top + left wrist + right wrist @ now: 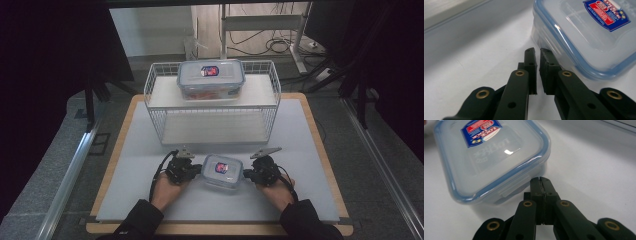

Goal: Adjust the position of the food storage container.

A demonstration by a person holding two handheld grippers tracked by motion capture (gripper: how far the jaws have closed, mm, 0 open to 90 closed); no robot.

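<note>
A small clear container (222, 171) with a blue-rimmed lid and a red and blue label lay on the pale table (300, 150), near the person's edge, at about six o'clock from the white wire basket (155, 85). The left gripper (199, 170) sat at the container's nine o'clock side and the right gripper (246, 174) at its three o'clock side, each tip right at an end of the box, so the container lay between them. In the left gripper view, the black jaws were drawn nearly together with only a thin slit between the pads and nothing in that slit; the container's (584, 37) end wall stood just beyond the tips, toward one o'clock. In the right gripper view, the jaws were clenched pad against pad, empty, with their tips just beside the container's (491, 157) lid latch at about eleven o'clock; whether they touched it could not be told. At twelve o'clock on the table, a second, larger lidded container (211, 79) rested on the wire basket's upper shelf, well apart from both grippers.
</note>
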